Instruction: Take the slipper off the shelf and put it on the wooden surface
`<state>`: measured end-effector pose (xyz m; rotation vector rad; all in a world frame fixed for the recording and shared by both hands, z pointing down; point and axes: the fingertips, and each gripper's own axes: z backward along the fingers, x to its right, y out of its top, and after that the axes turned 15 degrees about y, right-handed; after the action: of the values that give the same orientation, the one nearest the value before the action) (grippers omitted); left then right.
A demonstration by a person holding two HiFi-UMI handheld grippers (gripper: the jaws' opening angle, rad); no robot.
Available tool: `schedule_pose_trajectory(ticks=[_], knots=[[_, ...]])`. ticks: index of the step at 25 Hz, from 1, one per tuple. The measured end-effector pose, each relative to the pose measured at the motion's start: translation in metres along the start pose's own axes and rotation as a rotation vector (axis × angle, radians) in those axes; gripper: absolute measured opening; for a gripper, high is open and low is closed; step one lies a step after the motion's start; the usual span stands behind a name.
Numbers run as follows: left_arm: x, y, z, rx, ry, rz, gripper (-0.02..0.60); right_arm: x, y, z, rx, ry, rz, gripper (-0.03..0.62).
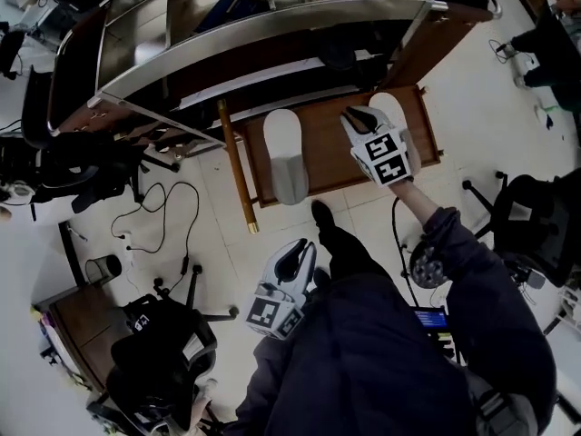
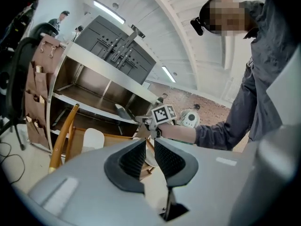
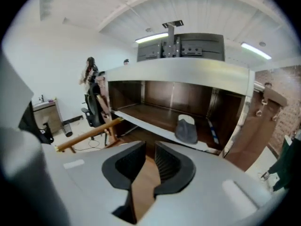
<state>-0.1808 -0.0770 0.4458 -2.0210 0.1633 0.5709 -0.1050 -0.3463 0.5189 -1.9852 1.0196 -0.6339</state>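
Three slippers are in sight: a first slipper [image 1: 286, 157] left of the right gripper [image 1: 360, 116] jaws, a second slipper [image 1: 388, 105] just beside them, and a third slipper [image 3: 186, 128] ahead of them. There is one wooden surface [image 1: 331, 153] and one shelf [image 3: 155, 117]. There are two grippers, counting the left gripper [image 1: 294, 258].

The right claw [image 1: 361, 116] covers much of one slipper [image 1: 392, 105], and the shelf [image 1: 272, 25] runs off the top edge.

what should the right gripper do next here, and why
Probably raise the right gripper and reach toward the grey slipper on the shelf. Its jaws stand open with nothing between them, only the wooden surface below, where a white slipper already lies, so that one looks delivered.
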Motion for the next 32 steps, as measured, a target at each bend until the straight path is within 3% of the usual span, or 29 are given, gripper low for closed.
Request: schedule_pose_trajectory(ticks=[4,8,11,15,21,32], knots=[[0.023,-0.031,0.058,0.037,-0.050,-0.018,0.069,-0.141,-0.035,0.078,0.052,0.145,0.038,0.058],[0.060,-0.071,0.128,0.055,-0.118,-0.049,0.069,-0.248,-0.075,0.174,0.086,0.177,0.085,0.054],[0.079,-0.101,0.173,0.055,-0.126,-0.042,0.069,-0.303,-0.105,0.228,0.079,0.180,0.089,0.048],[0.093,-0.128,0.211,0.052,-0.124,-0.018,0.069,-0.342,-0.124,0.268,0.078,0.176,0.076,0.002],[0.098,-0.139,0.236,0.058,-0.120,-0.039,0.069,-0.380,-0.131,0.297,0.102,0.192,0.042,0.002],[0.132,-0.147,0.234,0.034,-0.171,-0.079,0.066,-0.398,-0.140,0.322,0.087,0.234,0.097,0.000]])
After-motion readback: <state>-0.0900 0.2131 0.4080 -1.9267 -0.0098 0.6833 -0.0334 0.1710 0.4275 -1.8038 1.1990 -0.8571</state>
